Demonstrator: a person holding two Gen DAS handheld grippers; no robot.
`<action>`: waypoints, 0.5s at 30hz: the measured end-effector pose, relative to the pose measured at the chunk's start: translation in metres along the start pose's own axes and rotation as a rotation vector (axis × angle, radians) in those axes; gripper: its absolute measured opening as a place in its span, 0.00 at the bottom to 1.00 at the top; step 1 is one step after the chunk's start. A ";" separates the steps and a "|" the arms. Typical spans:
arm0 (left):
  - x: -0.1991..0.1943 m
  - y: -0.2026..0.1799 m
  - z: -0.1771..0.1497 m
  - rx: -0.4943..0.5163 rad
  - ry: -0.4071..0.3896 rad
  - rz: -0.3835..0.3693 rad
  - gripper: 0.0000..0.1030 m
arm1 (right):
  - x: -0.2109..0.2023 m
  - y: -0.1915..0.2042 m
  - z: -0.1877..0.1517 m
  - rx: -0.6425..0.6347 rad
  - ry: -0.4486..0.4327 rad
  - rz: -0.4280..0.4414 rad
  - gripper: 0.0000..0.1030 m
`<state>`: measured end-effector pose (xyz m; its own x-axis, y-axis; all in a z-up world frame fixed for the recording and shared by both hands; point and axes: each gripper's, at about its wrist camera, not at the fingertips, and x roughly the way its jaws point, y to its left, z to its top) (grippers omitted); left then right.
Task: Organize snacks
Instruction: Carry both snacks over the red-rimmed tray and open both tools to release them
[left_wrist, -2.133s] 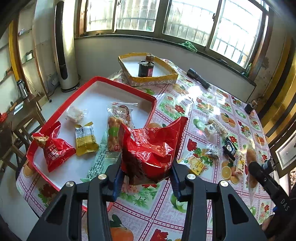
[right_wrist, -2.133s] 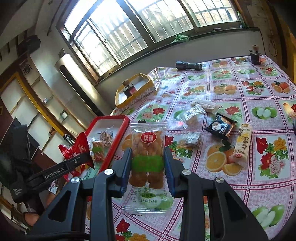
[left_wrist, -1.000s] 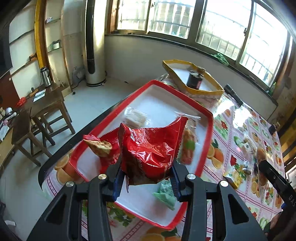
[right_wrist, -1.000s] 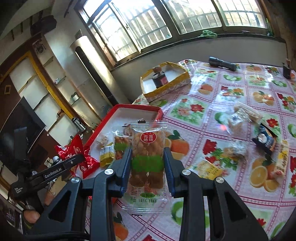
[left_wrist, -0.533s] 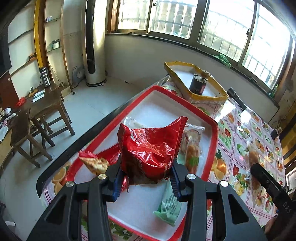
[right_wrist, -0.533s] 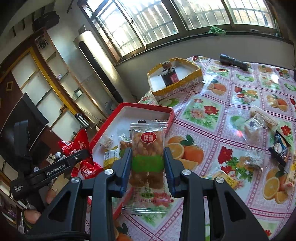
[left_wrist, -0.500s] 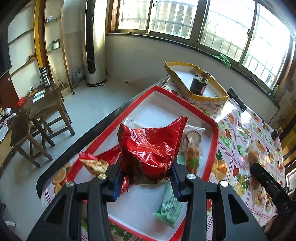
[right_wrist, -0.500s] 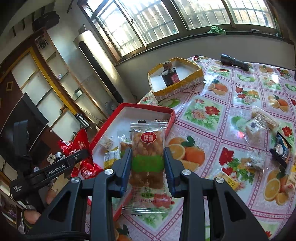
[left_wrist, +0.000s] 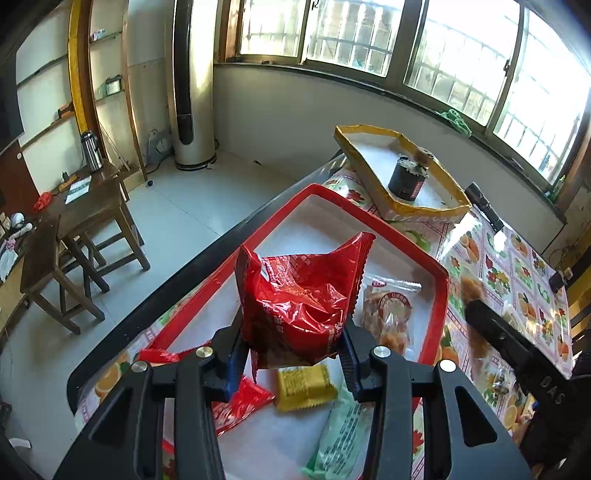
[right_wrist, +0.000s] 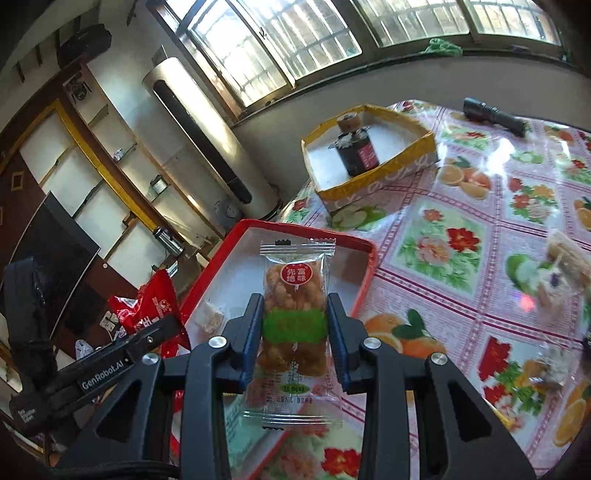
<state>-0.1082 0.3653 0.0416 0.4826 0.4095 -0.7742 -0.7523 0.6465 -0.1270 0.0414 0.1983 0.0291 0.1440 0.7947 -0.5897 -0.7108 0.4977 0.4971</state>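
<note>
My left gripper (left_wrist: 291, 354) is shut on a crinkled red snack bag (left_wrist: 299, 302), held above the red tray (left_wrist: 384, 221). In that tray lie a yellow packet (left_wrist: 304, 386), a clear pack of fried snack (left_wrist: 388, 314), a pale green packet (left_wrist: 341, 439) and a small red packet (left_wrist: 240, 402). My right gripper (right_wrist: 295, 332) is shut on a clear pack of fried snack with a green band (right_wrist: 294, 321), hanging over the near right part of the red tray (right_wrist: 236, 254). A white candy (right_wrist: 210, 317) lies in that tray. The left gripper's arm and its red bag (right_wrist: 147, 306) show at the left.
A yellow-rimmed box (right_wrist: 373, 177) holding a dark jar (right_wrist: 356, 147) stands beyond the tray. A black flashlight (right_wrist: 495, 112) lies at the far side. Loose snacks (right_wrist: 554, 273) lie on the floral tablecloth (right_wrist: 443, 236) to the right. The table edge drops to the floor by wooden stools (left_wrist: 70, 258).
Both grippers have slid left along the table with their packs still held. The right pack has come from over the tablecloth to over the tray; the yellow box looks nearer.
</note>
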 end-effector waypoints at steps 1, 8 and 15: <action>0.002 -0.001 0.002 -0.001 0.002 0.000 0.42 | 0.004 0.001 0.001 -0.004 0.001 -0.004 0.35; 0.030 -0.013 0.015 -0.001 0.053 0.010 0.42 | 0.041 -0.004 0.014 -0.002 0.039 -0.013 0.35; 0.059 -0.023 0.012 0.020 0.119 0.031 0.42 | 0.067 -0.012 0.015 -0.009 0.093 -0.017 0.35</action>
<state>-0.0574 0.3823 0.0064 0.4013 0.3512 -0.8459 -0.7567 0.6475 -0.0902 0.0695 0.2506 -0.0069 0.0921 0.7503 -0.6547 -0.7153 0.5072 0.4807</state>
